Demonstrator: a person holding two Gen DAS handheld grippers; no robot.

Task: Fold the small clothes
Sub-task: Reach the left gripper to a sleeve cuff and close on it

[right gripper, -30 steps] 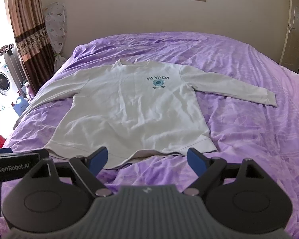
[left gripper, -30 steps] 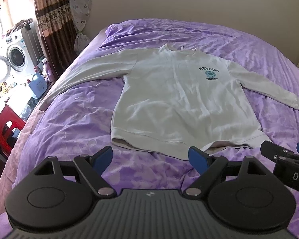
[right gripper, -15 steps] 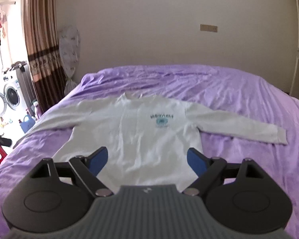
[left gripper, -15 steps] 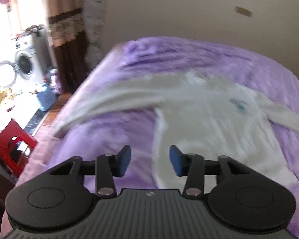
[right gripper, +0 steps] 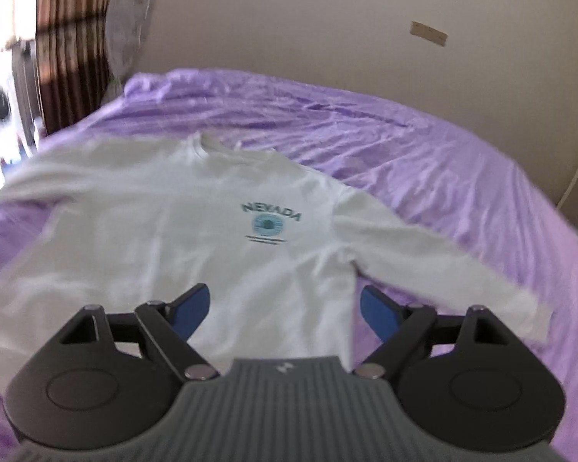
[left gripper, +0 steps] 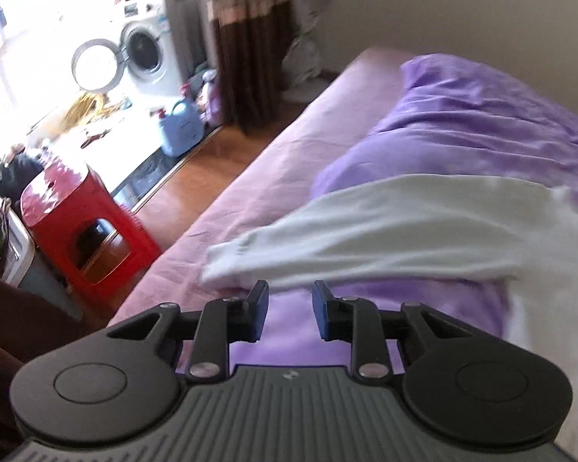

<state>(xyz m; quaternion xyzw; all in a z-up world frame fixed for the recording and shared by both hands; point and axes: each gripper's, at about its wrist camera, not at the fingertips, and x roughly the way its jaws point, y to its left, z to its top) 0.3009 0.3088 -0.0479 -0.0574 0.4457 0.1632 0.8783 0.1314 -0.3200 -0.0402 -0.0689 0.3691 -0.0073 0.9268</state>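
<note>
A white long-sleeved sweatshirt (right gripper: 196,231) with a blue NEVADA print lies flat, front up, on the purple bed (right gripper: 424,146), sleeves spread. My right gripper (right gripper: 285,312) is open and empty above the body's lower right part, near the right sleeve (right gripper: 435,265). In the left wrist view the sweatshirt's left sleeve (left gripper: 385,231) lies toward the bed's left edge. My left gripper (left gripper: 291,308) is narrowly open and empty just short of the sleeve's cuff (left gripper: 227,265).
Left of the bed are a red plastic stool (left gripper: 81,227), a blue detergent jug (left gripper: 181,127), a washing machine (left gripper: 146,50) with its door open and a brown curtain (left gripper: 246,38). A beige wall (right gripper: 327,30) stands behind the bed.
My left gripper has swung left from the hem to the left sleeve's cuff and its jaws have narrowed. My right gripper has moved forward over the sweatshirt's body, still open.
</note>
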